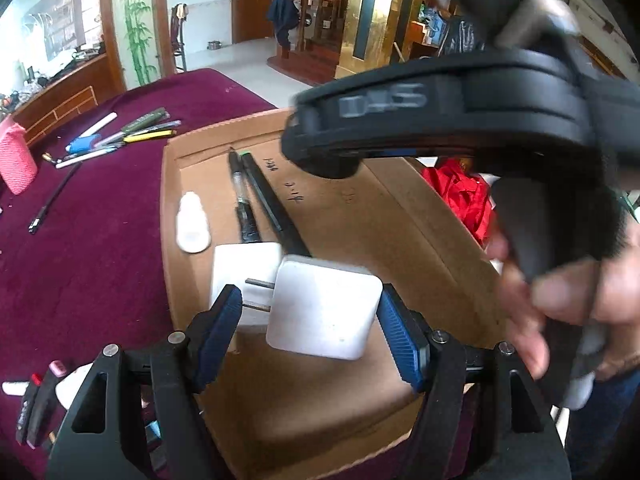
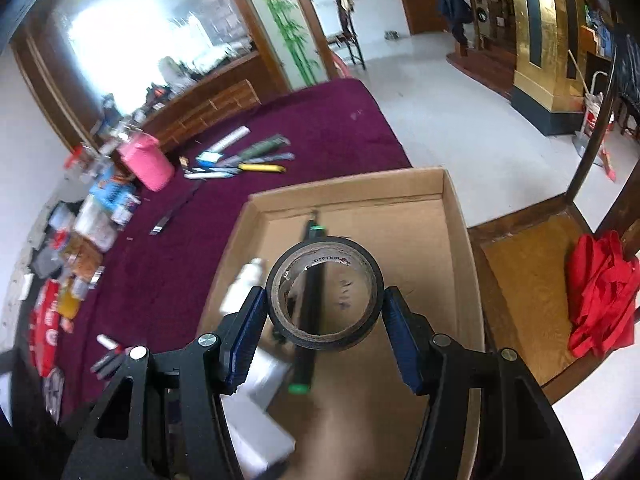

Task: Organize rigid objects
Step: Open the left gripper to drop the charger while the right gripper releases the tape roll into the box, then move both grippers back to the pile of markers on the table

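Observation:
A shallow cardboard box point(image 1: 420, 216) point(image 2: 460, 240) lies on the maroon cloth. My left gripper point(image 1: 310, 322) hangs over its near end; a white plug adapter point(image 1: 324, 312) sits between the jaws, touching the right pad, with a gap at the left pad. A second white adapter point(image 1: 240, 268), a small white bottle point(image 1: 192, 222), a black pen point(image 1: 242, 196) and a long black stick point(image 1: 272, 208) lie in the box. My right gripper point(image 2: 324, 332) is shut on a black tape roll point(image 2: 325, 292) above the box. Its body point(image 1: 460, 120) crosses the left wrist view.
Pens and markers point(image 1: 120, 136) point(image 2: 240, 156) and a pink pouch point(image 1: 16, 160) point(image 2: 146, 162) lie on the cloth beyond the box. Several packets point(image 2: 80, 248) sit along the table's left side. A wooden chair point(image 2: 532, 272) with a red cloth point(image 2: 600, 300) stands right of the box.

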Tool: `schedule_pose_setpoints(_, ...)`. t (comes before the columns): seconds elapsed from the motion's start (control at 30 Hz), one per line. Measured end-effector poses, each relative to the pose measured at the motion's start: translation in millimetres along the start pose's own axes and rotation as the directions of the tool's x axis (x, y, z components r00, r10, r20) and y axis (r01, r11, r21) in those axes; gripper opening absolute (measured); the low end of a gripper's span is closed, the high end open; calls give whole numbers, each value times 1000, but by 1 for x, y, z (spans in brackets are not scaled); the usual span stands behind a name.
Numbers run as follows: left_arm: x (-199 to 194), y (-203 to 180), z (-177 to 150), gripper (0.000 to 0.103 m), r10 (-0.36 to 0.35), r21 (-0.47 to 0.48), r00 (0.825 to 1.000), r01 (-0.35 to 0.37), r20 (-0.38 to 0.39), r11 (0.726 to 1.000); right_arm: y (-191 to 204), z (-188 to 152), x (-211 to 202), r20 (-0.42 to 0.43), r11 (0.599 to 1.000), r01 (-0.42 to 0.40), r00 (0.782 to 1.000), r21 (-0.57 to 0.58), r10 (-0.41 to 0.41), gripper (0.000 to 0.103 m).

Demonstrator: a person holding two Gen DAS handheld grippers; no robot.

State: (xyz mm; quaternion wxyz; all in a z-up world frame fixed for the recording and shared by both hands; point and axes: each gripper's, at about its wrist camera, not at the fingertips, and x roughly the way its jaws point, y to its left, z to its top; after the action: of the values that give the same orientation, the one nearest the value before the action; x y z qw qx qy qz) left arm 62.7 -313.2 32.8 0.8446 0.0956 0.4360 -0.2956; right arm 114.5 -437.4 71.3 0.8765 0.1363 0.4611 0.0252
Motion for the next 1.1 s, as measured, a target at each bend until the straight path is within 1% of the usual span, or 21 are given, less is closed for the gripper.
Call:
schedule_pose_setpoints(0.1, 6, -4, -1, 68, -23, 3, 1000, 23, -13, 1000, -6, 8, 14, -41, 1000, 10, 999, 0, -10, 54)
schedule_pose_setpoints(0.17, 8, -6, 0, 68, -28, 4, 1000, 28, -7, 1000, -13, 13, 22, -58, 1000, 15, 998, 14, -14, 54)
schedule_pose_setpoints(0.27, 10, -5, 1, 68, -45, -11, 999, 45, 5, 999, -15, 19, 30, -75, 999, 32, 997, -1, -32, 54)
schedule_pose_setpoints(0.37, 13, -2, 2, 68, -41, -17, 999, 41, 11, 999, -18, 23, 39, -93, 999, 40, 995, 2, -39, 54)
schedule_pose_setpoints(0.47, 13, -2, 1, 68, -36, -11, 999, 36, 22, 999, -19, 27, 46, -102, 999, 52, 993, 3, -52, 54)
schedule_pose_setpoints(0.53, 12, -2, 0, 68, -45, -16, 999, 45, 26, 999, -20, 28, 49, -104, 998, 56, 993, 4, -55, 54)
schedule_pose_setpoints(0.7, 9, 3, 2, 68, -30, -15, 999, 31, 30, 999, -21, 29, 48, -95, 998, 65, 993, 4, -64, 56)
schedule_pose_setpoints(0.73, 7, 3, 1, 68, -31, -14, 999, 32, 31, 999, -22, 29, 47, -96, 998, 62, 993, 5, -62, 59)
schedule_pose_setpoints(0.8, 2, 3, 1, 68, -37, -11, 999, 37, 35, 999, -26, 27, 44, -102, 998, 48, 994, 32, -45, 59)
schedule_pose_setpoints(0.83, 0, 3, 1, 68, -36, -8, 999, 37, 40, 999, -30, 25, 40, -98, 998, 26, 995, 55, -21, 60)
schedule_pose_setpoints(0.9, -8, 2, -1, 68, -36, 1, 998, 36, 47, 999, -30, 21, 31, -86, 998, 10, 996, 68, -4, 60)
schedule_pose_setpoints(0.97, -17, 1, -4, 68, -37, 9, 998, 36, 51, 999, -27, 13, 15, -50, 997, 2, 999, 72, 2, 60)
schedule_pose_setpoints(1.1, -40, 6, -14, 68, -47, 6, 996, 46, 71, 999, -9, -13, -24, 38, 994, -81, 996, 76, 78, 60)
